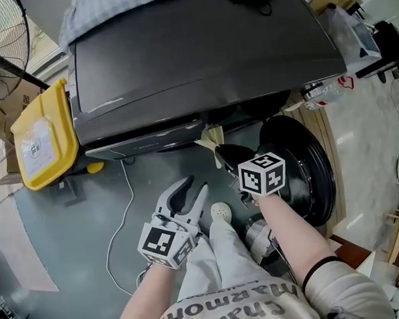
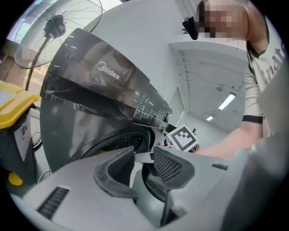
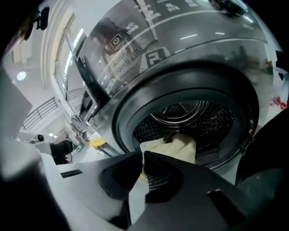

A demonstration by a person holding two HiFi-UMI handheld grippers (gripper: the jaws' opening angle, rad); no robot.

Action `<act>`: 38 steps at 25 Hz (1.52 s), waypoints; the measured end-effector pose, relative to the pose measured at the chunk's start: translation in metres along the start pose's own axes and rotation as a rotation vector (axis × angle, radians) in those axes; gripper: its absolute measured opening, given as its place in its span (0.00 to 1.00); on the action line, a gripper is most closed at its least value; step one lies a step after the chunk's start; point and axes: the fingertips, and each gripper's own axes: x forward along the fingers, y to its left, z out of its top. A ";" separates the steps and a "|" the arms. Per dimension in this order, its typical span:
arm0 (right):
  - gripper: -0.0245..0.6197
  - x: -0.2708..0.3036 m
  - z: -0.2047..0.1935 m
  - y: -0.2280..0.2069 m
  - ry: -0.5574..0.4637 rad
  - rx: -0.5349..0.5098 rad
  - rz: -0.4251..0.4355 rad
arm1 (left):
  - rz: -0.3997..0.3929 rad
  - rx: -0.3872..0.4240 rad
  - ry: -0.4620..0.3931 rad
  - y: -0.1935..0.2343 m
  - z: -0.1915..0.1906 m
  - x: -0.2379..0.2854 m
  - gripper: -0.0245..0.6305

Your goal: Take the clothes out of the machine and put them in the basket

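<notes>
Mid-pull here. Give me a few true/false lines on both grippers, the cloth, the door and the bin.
1. The right gripper is shut on the cloth. True.
2. The left gripper grips a cloth too. False: its jaws stand apart with nothing between them.
3. The door of the machine is closed. False: it stands open, and the drum shows in the right gripper view.
4. The cloth is pale yellow. True.
5. The bin beside the machine has a blue lid. False: the lid is yellow.
</notes>
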 end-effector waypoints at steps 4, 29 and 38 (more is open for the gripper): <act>0.09 -0.019 0.001 0.026 0.013 -0.001 0.024 | 0.012 -0.008 -0.013 -0.006 0.018 -0.016 0.25; 0.09 -0.219 0.107 0.195 -0.398 -0.044 0.112 | -0.134 0.147 -0.078 -0.085 0.122 -0.094 0.23; 0.10 -0.312 0.126 0.211 -0.552 -0.083 0.110 | -0.150 0.163 -0.129 -0.138 0.134 -0.106 0.23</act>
